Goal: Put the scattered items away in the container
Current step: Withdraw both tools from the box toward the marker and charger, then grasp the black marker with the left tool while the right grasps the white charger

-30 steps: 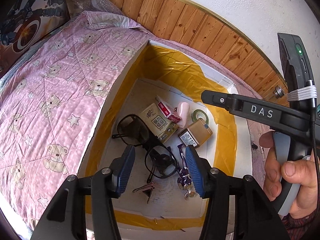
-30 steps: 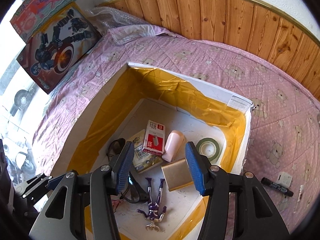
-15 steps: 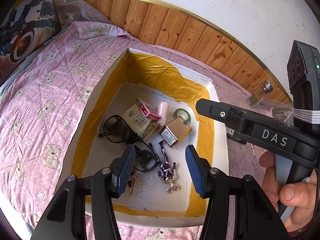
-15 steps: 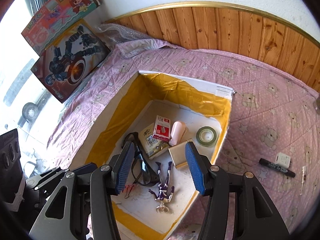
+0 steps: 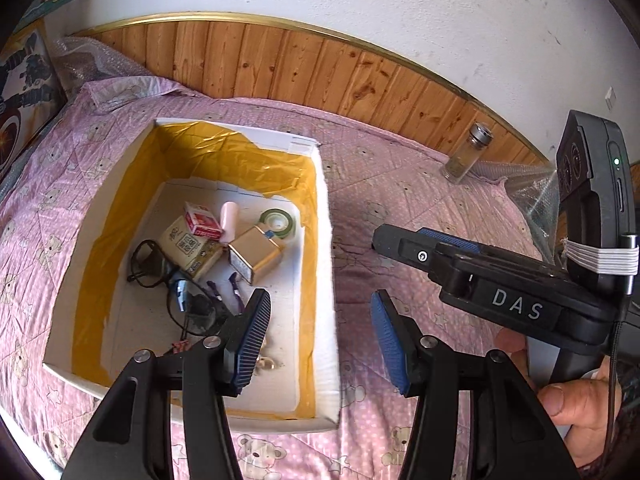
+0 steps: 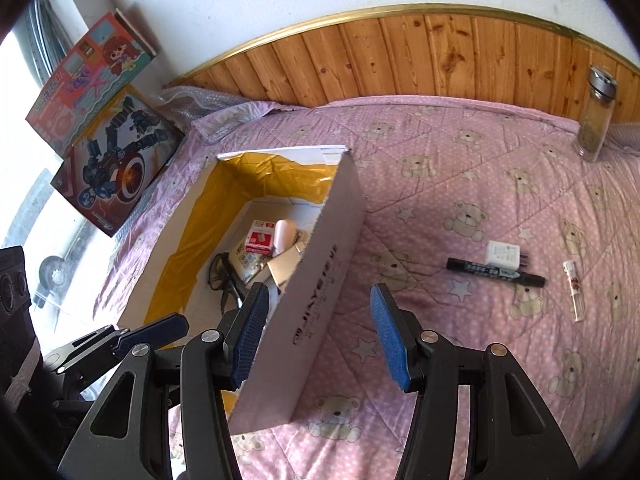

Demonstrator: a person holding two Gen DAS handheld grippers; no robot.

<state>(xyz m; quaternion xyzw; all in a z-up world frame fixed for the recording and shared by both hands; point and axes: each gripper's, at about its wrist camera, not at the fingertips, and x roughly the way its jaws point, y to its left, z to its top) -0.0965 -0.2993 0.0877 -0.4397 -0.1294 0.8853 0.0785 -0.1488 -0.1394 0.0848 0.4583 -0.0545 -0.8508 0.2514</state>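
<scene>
above the pink teddy-bear quilt (image 6: 460,152) on the bed, the right hand-held gripper (image 6: 318,332) hangs released and empty, its blue pads straddling the near wall of the white box (image 6: 320,280). the left hand-held gripper (image 5: 320,336) is likewise spread apart, holding nothing, poised over that same right-hand wall.

inside the box, lined with yellow tape, lie black glasses (image 5: 160,272), a red-and-white packet (image 5: 202,220), a pale pink tube (image 5: 230,222), a green tape roll (image 5: 278,222), a gold tin (image 5: 256,254) and a small purple figure, partly hidden behind the left pad. still out on the quilt, well apart from the box, are a black marker (image 6: 496,273) touching a white charger plug (image 6: 502,254), and a thin clear vial (image 6: 574,290) just beside them. a glass jar (image 6: 598,120) stands by the wood panelling.

the risk, as i judge it: the marker is slim and round on soft bedding, so a shallow pinch could roll it away or catch the quilt, and a low swing back could knock the box wall.
</scene>
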